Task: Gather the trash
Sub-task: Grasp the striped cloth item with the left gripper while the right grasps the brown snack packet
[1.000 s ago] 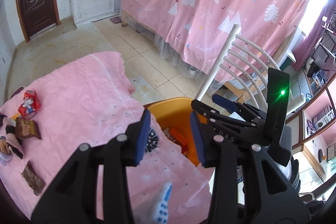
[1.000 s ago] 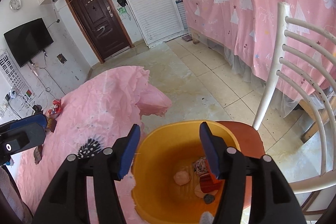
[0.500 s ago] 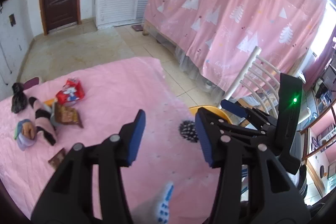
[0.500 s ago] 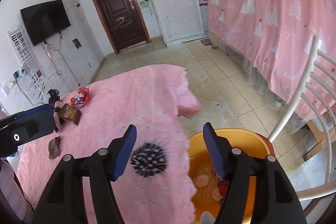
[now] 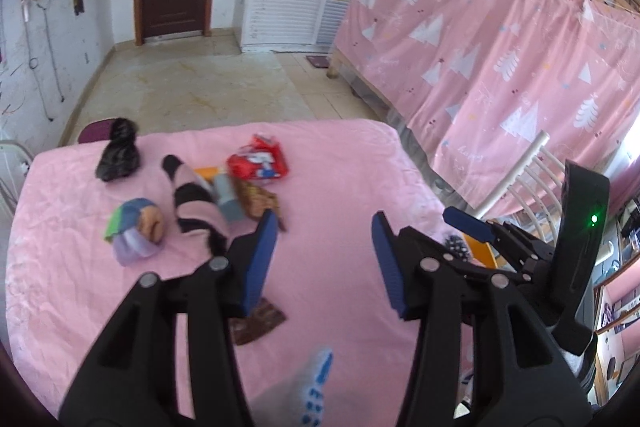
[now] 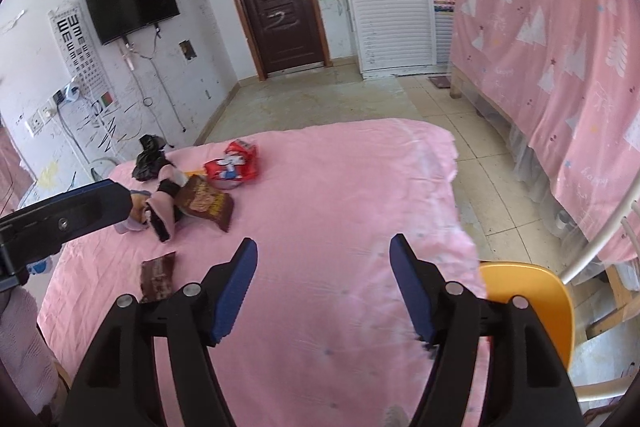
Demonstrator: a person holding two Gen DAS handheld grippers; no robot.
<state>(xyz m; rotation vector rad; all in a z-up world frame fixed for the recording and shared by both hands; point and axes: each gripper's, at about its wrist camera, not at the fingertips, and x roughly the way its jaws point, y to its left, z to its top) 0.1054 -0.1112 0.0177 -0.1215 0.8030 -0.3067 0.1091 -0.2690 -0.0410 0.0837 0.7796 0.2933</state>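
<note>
Ahead — bare pink cloth (image 6: 340,195) — floor (image 6: 304,99) beyond

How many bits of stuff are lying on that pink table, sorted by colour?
Red: 1, the snack packet
Brown: 2, the big wrapper and the flat wrapper
Black: 1, the crumpled bag
Pink-and-black: 1, the sock
Blue-green: 1, the bundle
Total: 6

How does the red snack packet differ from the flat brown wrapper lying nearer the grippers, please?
The red snack packet is bright red and puffy; the brown wrapper is dark and flat. The red packet lies far back beside the pile of clutter; the brown wrapper lies alone, close to the left gripper. Both rest untouched on the pink cloth.
</note>
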